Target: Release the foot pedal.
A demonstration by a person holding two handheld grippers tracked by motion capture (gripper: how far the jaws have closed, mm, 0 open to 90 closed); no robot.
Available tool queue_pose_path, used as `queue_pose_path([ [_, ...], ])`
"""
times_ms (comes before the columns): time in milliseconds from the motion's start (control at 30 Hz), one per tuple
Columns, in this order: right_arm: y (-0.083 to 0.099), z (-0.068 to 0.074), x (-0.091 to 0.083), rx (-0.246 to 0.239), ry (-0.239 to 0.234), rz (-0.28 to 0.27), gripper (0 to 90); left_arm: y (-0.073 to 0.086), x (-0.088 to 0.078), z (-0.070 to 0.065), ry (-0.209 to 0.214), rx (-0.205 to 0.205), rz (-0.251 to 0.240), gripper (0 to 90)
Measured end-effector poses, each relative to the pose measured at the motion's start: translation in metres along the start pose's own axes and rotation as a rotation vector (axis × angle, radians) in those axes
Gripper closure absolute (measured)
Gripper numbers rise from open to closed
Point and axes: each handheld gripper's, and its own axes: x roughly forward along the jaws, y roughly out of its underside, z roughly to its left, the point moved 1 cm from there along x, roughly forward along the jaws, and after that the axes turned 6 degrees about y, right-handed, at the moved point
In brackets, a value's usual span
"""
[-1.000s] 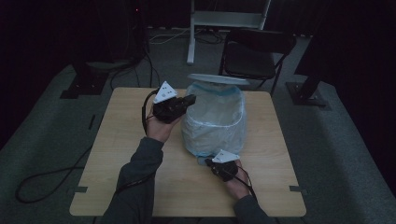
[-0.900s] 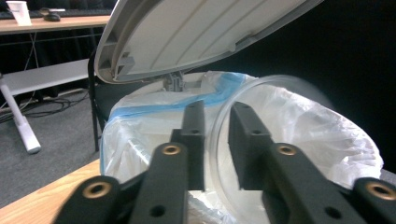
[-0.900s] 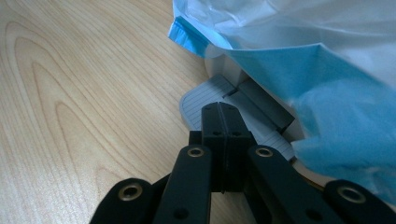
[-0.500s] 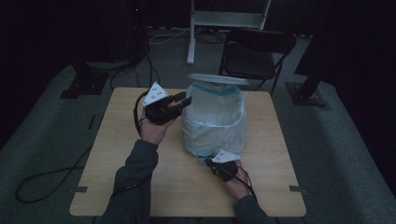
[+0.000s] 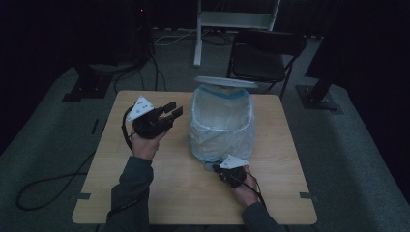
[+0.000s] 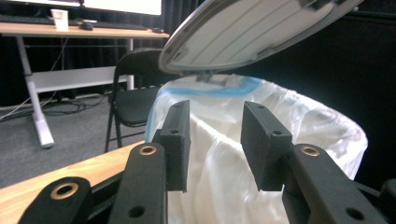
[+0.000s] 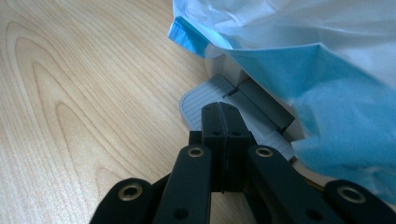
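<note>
Pressing down on the grey foot pedal (image 7: 219,105) at the base of the bin (image 5: 221,121), the right gripper (image 5: 227,170) has its jaws fully shut with nothing between them, their joined tip resting on the ribbed pedal surface, and the lid (image 5: 226,81) stands raised at the far side of the bin. That small pedal bin, lined with a white bag (image 6: 224,158) with a blue edge, sits on the wooden table (image 5: 145,193) a little right of its middle. Left of the bin, clear of the liner, the left gripper (image 5: 170,110) is held up in the air pointing toward the bin's near-left wall; its jaws have just been opening and now stand apart and empty, with the bag's folded rim showing beyond them in the left gripper view. The main risk, as I judge it, lies at the pedal: the closed tip bears on a narrow spot, so a small slide could let it slip off and the lid would drop. Loose plastic is the other worry, since a pinch taking too little film could tear the liner or tug the light bin sideways off the pedal contact
</note>
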Motion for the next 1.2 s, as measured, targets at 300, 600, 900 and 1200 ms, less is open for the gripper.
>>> queue_pose_path([
  [300,0.0,0.0,0.0,0.001,0.004,-0.003,90.0,0.05,-0.011,0.016,-0.071,-0.038,0.115,60.6],
  [600,0.0,0.0,0.0,-0.003,0.005,-0.001,90.0,0.105,-0.013,0.031,-0.094,-0.131,0.227,60.2],
  [900,-0.001,0.002,-0.001,-0.003,0.009,0.004,90.0,0.119,-0.015,0.034,-0.098,-0.15,0.26,59.7],
  [1200,-0.002,0.002,-0.002,-0.018,0.016,0.006,90.0,0.123,-0.014,0.034,-0.092,-0.165,0.267,59.7],
])
